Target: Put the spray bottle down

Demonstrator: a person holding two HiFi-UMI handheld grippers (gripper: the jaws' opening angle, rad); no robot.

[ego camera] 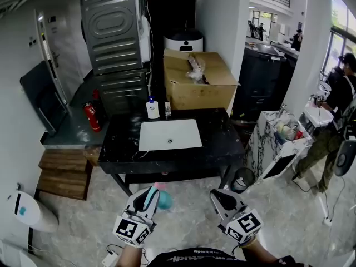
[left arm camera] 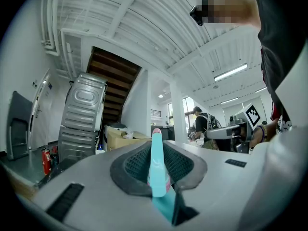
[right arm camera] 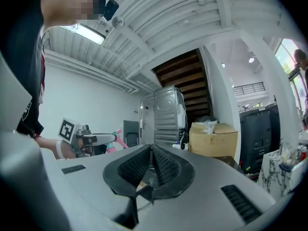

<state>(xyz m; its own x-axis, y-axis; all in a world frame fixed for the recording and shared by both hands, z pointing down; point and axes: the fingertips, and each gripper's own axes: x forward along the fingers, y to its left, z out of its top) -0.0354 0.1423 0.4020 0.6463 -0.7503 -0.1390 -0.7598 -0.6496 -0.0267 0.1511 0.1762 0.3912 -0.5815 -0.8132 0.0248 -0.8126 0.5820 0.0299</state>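
A teal spray bottle (ego camera: 165, 200) with a pink tip is clamped in my left gripper (ego camera: 152, 193), low in the head view and in front of the black table. In the left gripper view the bottle (left arm camera: 157, 174) stands between the pads of the left gripper (left arm camera: 156, 148), pink tip upward. My right gripper (ego camera: 218, 195) hangs beside it to the right, shut with nothing in it. Its pads meet in the right gripper view (right arm camera: 151, 150), where the left gripper (right arm camera: 94, 139) and the bottle (right arm camera: 117, 139) show at the left.
A black marble table (ego camera: 222, 143) with a white inset sink (ego camera: 169, 134) stands ahead, a small soap bottle (ego camera: 152, 109) at its back edge. Behind are a cardboard box (ego camera: 197, 82) and a grey appliance (ego camera: 114, 32). A bin (ego camera: 243, 178), a marble cabinet (ego camera: 278, 146) and a person (ego camera: 334, 110) are at the right.
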